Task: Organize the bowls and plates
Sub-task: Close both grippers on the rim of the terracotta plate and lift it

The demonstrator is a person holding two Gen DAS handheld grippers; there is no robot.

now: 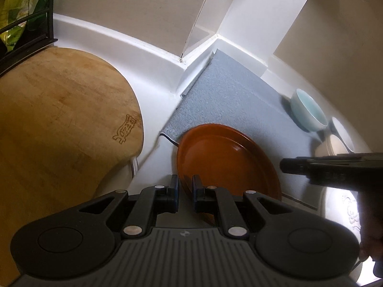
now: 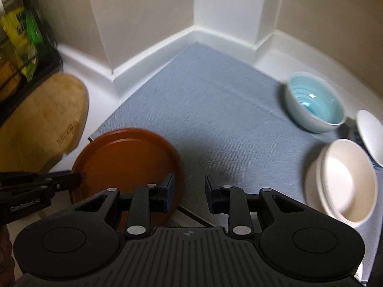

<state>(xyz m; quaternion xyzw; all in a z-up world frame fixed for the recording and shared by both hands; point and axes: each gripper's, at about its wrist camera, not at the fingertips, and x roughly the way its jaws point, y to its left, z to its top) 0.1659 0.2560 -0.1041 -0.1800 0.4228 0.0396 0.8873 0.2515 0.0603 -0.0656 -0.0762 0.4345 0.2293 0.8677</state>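
A brown plate lies at the near left corner of the blue-grey mat. My left gripper is shut on the plate's left rim, one finger on each side of the edge. My right gripper is open and empty, hovering just right of the plate over the mat. A light blue bowl stands at the mat's right side. A stack of cream bowls and a white bowl stand nearer on the right.
A round wooden cutting board lies left of the mat. A black wire rack with green-yellow packets stands at far left. White walls and a corner pillar close the back.
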